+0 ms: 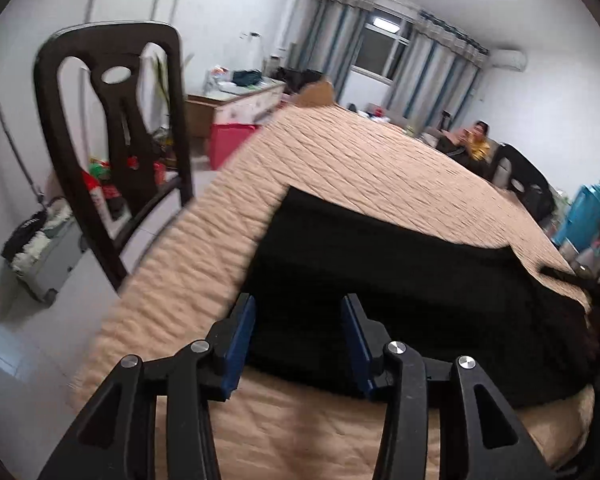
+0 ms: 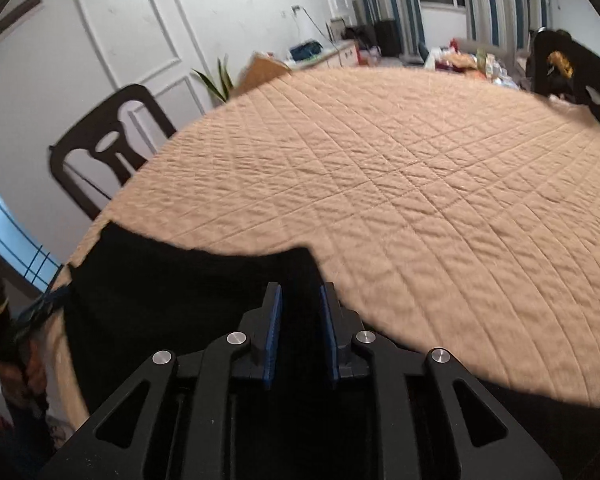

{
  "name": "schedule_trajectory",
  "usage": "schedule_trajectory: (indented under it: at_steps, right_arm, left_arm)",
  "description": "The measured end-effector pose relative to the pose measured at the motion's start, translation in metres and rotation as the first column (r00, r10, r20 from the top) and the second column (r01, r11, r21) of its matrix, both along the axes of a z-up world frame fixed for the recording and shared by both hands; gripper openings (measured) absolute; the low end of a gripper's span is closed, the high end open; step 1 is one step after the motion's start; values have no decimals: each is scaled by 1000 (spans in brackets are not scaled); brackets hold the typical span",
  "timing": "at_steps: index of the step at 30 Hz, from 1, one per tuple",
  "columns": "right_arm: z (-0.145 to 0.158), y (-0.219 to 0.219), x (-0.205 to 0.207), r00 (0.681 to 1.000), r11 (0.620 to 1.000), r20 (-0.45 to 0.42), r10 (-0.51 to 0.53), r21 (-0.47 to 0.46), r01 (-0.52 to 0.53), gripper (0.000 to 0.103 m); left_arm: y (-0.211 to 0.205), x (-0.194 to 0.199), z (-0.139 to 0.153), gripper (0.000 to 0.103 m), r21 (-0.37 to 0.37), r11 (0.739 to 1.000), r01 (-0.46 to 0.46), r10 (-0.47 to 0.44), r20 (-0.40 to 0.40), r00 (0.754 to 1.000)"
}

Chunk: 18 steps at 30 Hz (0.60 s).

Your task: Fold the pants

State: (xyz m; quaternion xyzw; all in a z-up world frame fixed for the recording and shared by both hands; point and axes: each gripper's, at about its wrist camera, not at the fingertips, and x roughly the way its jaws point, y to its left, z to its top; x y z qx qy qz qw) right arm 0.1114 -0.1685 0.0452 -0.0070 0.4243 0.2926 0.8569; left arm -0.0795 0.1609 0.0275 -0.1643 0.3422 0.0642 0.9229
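Black pants (image 1: 400, 280) lie folded flat on the quilted tan table cover (image 1: 360, 168), near its front edge. My left gripper (image 1: 298, 304) hovers over the near left edge of the pants, its blue pads (image 1: 240, 340) well apart and not pressing on the cloth. In the right wrist view the pants (image 2: 160, 300) fill the lower left of the tan cover (image 2: 420, 180). My right gripper (image 2: 300, 288) sits over their right corner with a narrow gap between its pads (image 2: 274, 328). Only dark cloth shows behind the gap, and no fold is pinched.
A dark chair (image 1: 116, 140) stands at the table's left side, also seen as the chair (image 2: 104, 148). Another chair (image 1: 520, 176) is at the far side. A seated person (image 1: 476, 140) is in the background, along with a red box (image 1: 230, 140) and cluttered cabinets.
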Motion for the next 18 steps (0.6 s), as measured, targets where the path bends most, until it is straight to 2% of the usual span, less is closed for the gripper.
schedule_trajectory:
  at_steps: [3,6,9,11,13,14,15,18]
  right_arm:
    - [-4,-21,-40,1000,1000,11,-7,29,6,20]
    - [-13,-42,-61,999,996,-1,-52,68,52,20]
    - [-19,-58,-71,995,988,-13,-94,125,95,20]
    - [-21,-69,-77,993,980,-20,-121,156,122,20]
    - [-23,-75,-82,991,976,-23,-136,171,137,20]
    - [-23,-79,-85,990,974,-23,-141,174,143,20]
    - [-23,-82,-87,989,974,-23,-146,173,148,20]
    - [-24,-89,-89,987,968,-28,-158,193,161,20]
  left_arm:
    - [11,7,15,50,37,999,3,-4,41,999]
    - [11,35,26,55,83,993,83,-89,69,994]
    - [8,75,18,55,97,984,150,-151,6,989]
    - [3,94,9,55,130,978,165,-160,-51,986]
    - [-2,106,-2,50,115,973,201,-185,-136,973]
    - [-4,107,-3,47,122,971,204,-185,-151,971]
    - [-6,105,-2,41,139,969,206,-186,-145,972]
    - [-14,101,3,33,189,958,217,-193,-136,972]
